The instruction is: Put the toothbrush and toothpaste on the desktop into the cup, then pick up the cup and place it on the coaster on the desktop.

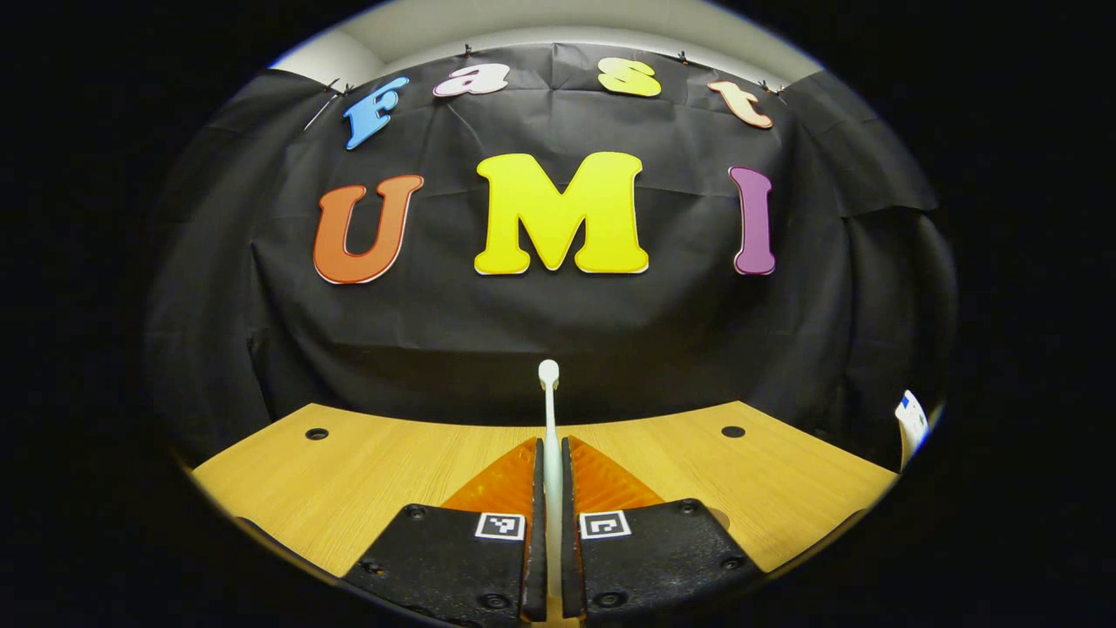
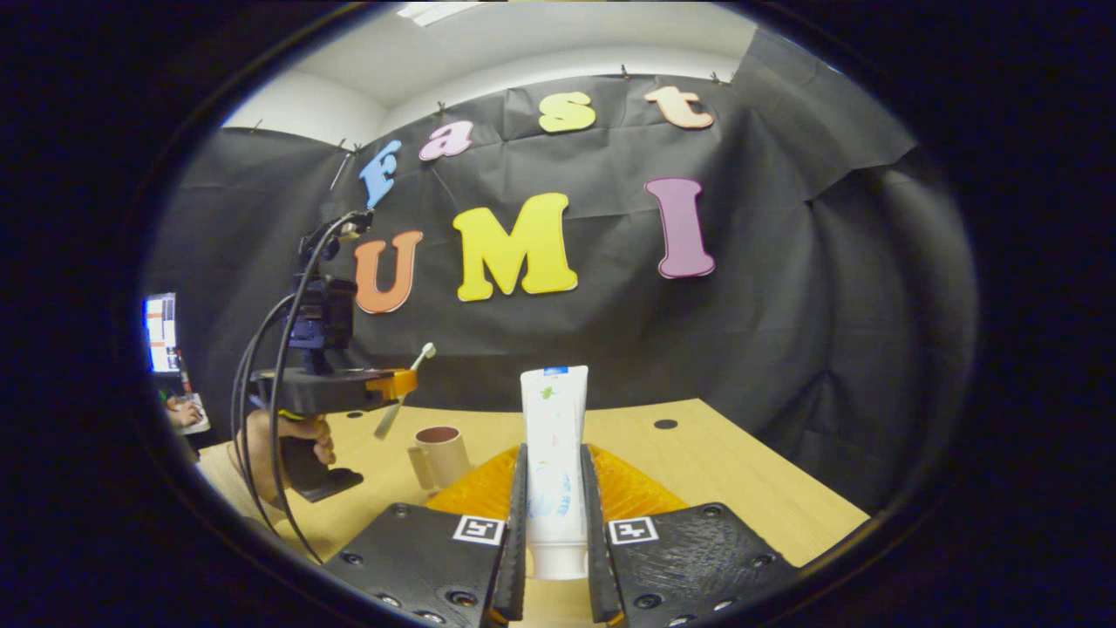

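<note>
Left tongs [image 1: 550, 488] clenched on toothbrush [image 1: 548, 410], lifted at frame centre. Right tongs [image 2: 554, 515] grasping toothpaste tube [image 2: 553, 436] upright, likely for insertion. Cup [image 2: 441, 455] standing on table [image 2: 741, 488], lower left.

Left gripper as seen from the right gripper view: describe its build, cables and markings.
The left gripper has a flat black body with an orange section at the front, a black pistol-style handle below, and a black camera module stacked on top. Several black cables loop down from the top past the handle. In the left gripper view, its black finger mounts each carry a small square black-and-white marker.
</note>
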